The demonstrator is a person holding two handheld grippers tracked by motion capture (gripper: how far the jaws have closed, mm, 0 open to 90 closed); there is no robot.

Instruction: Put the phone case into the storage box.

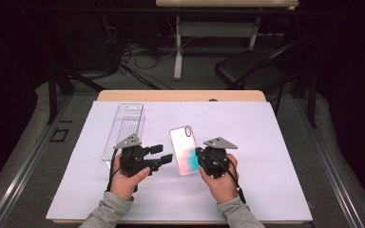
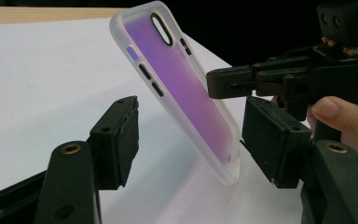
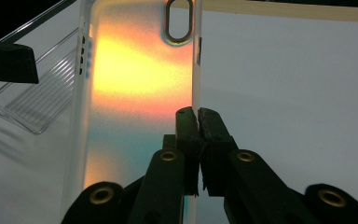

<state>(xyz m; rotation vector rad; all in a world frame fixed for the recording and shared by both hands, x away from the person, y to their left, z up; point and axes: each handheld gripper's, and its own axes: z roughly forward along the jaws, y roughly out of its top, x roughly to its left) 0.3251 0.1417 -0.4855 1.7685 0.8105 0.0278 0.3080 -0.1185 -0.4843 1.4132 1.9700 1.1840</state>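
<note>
Half done at best, judging by the layout. Working on a table [image 1: 180, 96] covered by a white sheet [image 1: 275, 180], both taking up the middle of the high view. Leaving the clear pack [image 1: 126, 124] lying flat and seemingly empty at ten o'clock from the sheet's centre, apart from both tongs, so probably finished with the unpacking.

Holding the case [image 1: 185, 147] up off the sheet near its centre, tilted, with the camera hole toward twelve o'clock and the lower end toward six. Pinching its edge with the right gripper [image 1: 198, 154] from four o'clock, jaws narrow and clamped on the rim, as the right gripper view is showing close up [image 3: 198, 114].

Hovering with the left gripper [image 1: 162, 153] at nine o'clock of the case, jaws standing fairly wide and taking the case's lower end between them. In the left gripper view, sitting just beside one pad [image 2: 261, 135] and clear of the other, so not gripping yet.

Remaining, on this reading: closing the left tongs on the case, then passing it over, turning it or setting it down. Not telling from here which of these is coming.
</note>
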